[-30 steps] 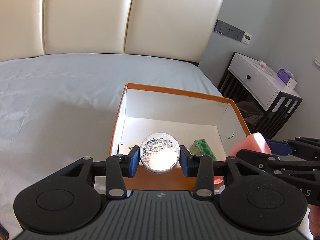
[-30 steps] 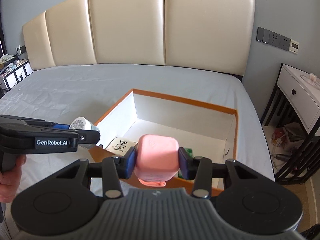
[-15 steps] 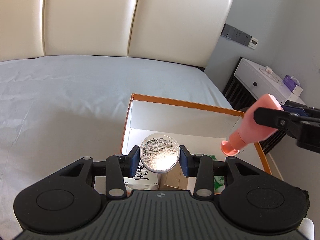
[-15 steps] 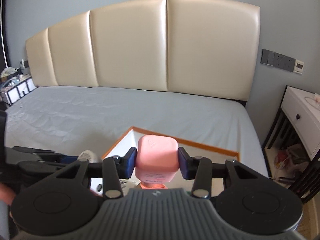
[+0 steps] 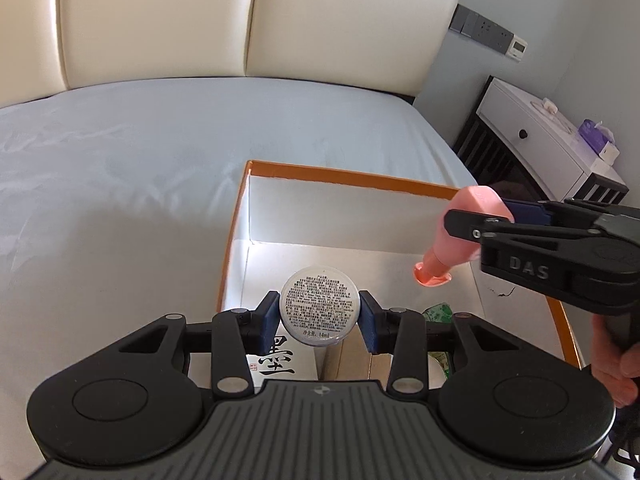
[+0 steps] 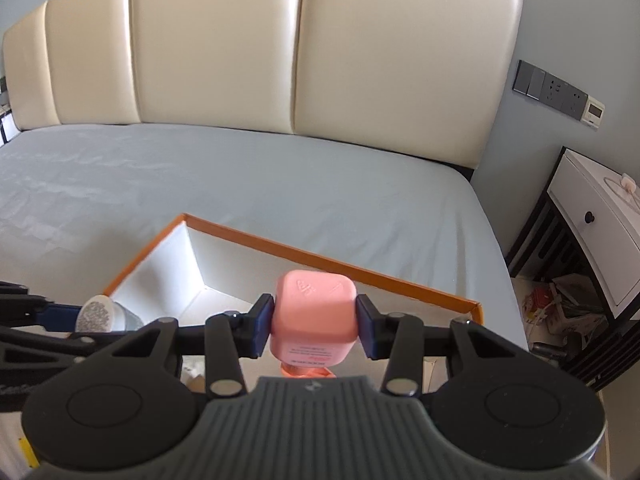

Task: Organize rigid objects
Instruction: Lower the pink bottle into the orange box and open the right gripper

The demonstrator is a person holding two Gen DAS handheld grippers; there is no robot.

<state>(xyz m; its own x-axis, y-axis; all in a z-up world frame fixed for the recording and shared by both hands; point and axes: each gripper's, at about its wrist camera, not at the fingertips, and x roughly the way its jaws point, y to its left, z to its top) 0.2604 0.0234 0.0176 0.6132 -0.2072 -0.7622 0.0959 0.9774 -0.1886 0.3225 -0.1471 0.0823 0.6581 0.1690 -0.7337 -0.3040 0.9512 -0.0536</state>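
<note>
An orange-rimmed white box (image 5: 348, 178) (image 6: 304, 254) lies on the bed. My left gripper (image 5: 319, 316) is shut on a small round silver jar (image 5: 319, 306), held over the box's near left part; its printed base faces the camera. My right gripper (image 6: 314, 326) is shut on a pink bottle (image 6: 314, 316) (image 5: 460, 236), cap pointing down over the box's right side. The jar (image 6: 98, 314) also shows at the left in the right wrist view. Inside the box lie a white carton with black characters (image 5: 280, 360), a brown carton (image 5: 348, 360) and a green packet (image 5: 438, 314).
The pale blue sheet (image 5: 120, 168) spreads left and beyond the box, up to a cream padded headboard (image 6: 300, 52). A white nightstand (image 5: 552, 148) (image 6: 600, 232) stands to the right, with clutter on the floor (image 6: 560, 304) beside it. A hand (image 5: 612, 364) holds the right gripper's handle.
Both grippers moved forward over the box, holding their objects throughout. The pink bottle swung from the box's near right edge to hang above its right interior, and the cartons inside came into view.
</note>
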